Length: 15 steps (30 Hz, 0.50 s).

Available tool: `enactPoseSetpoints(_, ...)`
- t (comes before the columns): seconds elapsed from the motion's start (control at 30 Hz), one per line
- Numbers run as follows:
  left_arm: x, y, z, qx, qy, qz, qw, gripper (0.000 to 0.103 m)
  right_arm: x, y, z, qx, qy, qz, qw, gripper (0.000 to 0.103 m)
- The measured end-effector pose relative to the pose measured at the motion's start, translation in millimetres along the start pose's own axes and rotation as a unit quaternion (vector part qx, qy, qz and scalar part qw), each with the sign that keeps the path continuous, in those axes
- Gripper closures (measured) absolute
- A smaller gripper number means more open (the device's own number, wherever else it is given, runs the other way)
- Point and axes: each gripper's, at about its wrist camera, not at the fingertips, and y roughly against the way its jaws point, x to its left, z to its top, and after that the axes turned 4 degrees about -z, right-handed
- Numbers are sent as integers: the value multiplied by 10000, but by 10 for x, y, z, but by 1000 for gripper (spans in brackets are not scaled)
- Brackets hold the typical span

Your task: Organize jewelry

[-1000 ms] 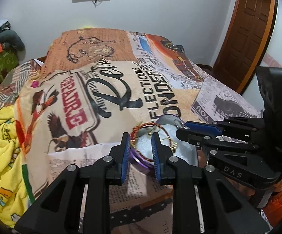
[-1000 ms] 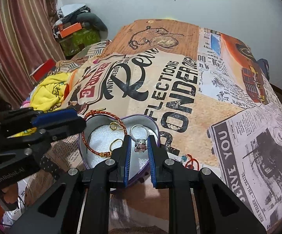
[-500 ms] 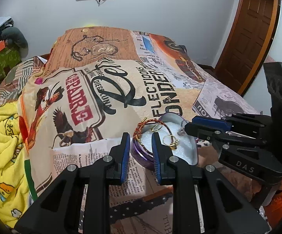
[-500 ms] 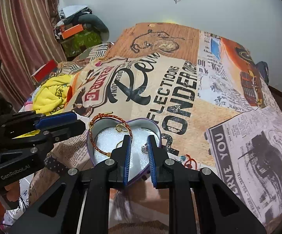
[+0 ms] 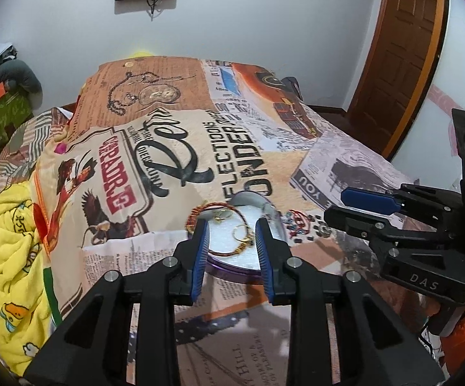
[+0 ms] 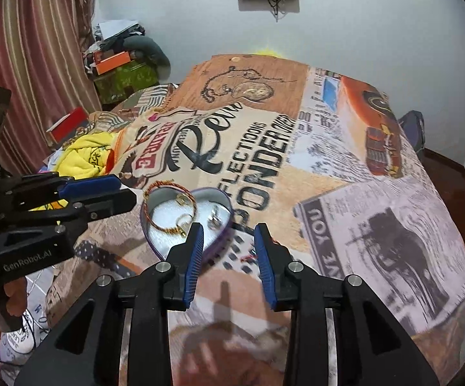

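Nothing sits between either pair of opening jaws – ahead of them only the box (image 6: 224,225) rises from bare bedspread (image 6: 377,225), left gripper (image 6: 99,194) just beside it.

Both grippers have pulled back and up from the heart-shaped box (image 6: 187,222). The right gripper (image 6: 228,251), earlier pinched on a ring (image 6: 214,220) inside the box, has let it go; the ring lies on the white lining, and the jaws are opening. The left gripper (image 5: 231,244), earlier narrow at the box's rim, is opening too, with nothing between its pads.
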Motion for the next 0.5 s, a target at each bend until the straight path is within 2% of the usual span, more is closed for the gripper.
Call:
enactPoseSetpoints(0.3,-349,-127,-35,246,-193,-247,9992,74,-378,162,-233,99,-375,-350,9986,73)
enactPoseSetpoints(0.5,-536,-318,-129,544,-228,-485,9971,74,-677,201,-444,336,-561,-607,9960,73)
